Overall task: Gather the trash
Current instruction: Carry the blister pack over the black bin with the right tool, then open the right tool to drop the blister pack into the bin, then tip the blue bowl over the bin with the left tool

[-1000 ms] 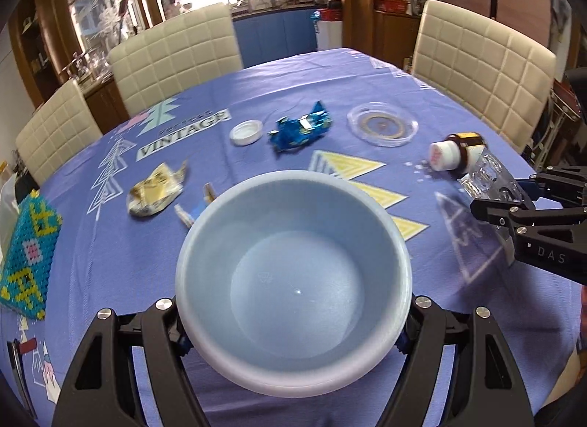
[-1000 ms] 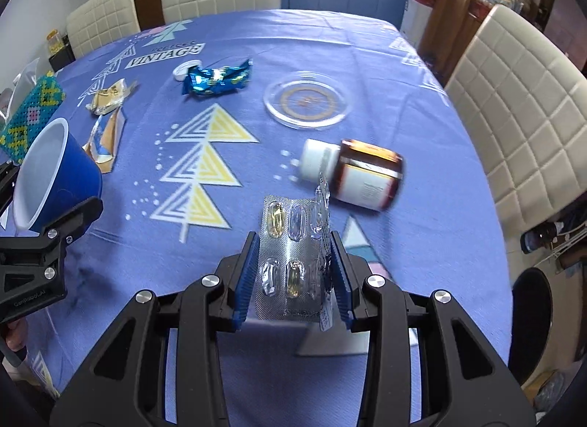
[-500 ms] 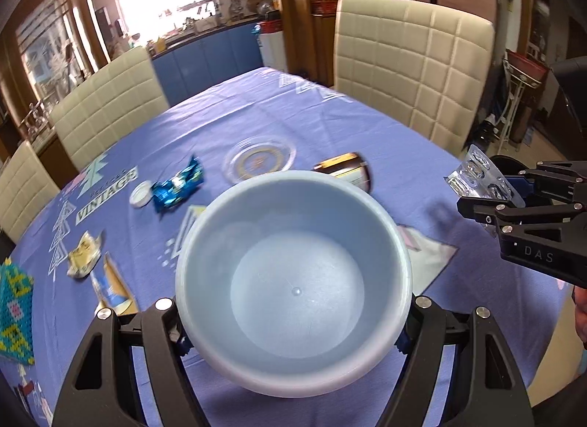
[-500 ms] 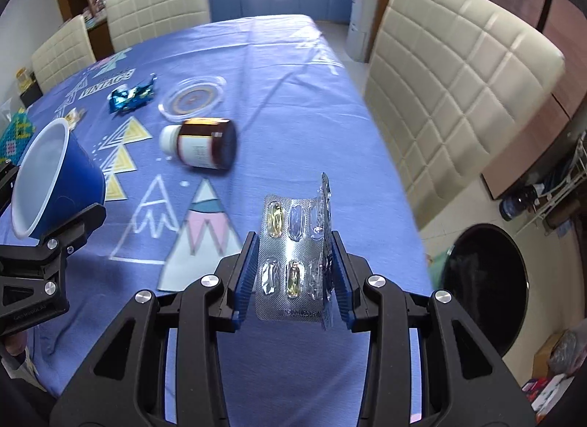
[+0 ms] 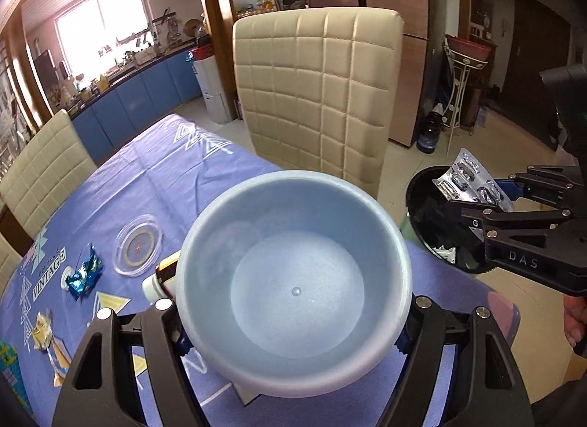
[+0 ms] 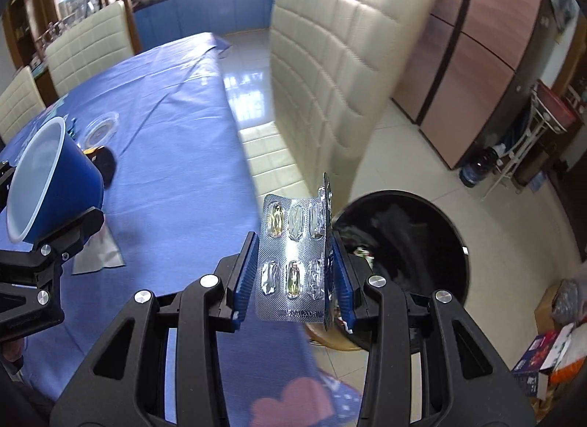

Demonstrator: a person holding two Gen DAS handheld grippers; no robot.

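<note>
My right gripper [image 6: 293, 276] is shut on a silver pill blister pack [image 6: 291, 254] and holds it upright beyond the table's right edge, next to the open black trash bin [image 6: 414, 243] on the floor. In the left wrist view the pack [image 5: 473, 181] hangs over the bin's mouth [image 5: 436, 221]. My left gripper [image 5: 293, 320] is shut on a blue cup [image 5: 293, 265] with a pale empty inside, held over the table; the cup also shows in the right wrist view [image 6: 51, 181].
On the blue tablecloth [image 5: 146, 185] lie a blue candy wrapper [image 5: 85, 273], a gold wrapper [image 5: 40, 329], a clear saucer [image 5: 138, 244], a white cap and a brown pill bottle [image 5: 163, 276]. A cream chair [image 5: 315, 97] stands by the bin.
Both grippers swung right, away from the table's middle. The blister pack moved from over the table edge to the bin. The cup stayed gripped.
</note>
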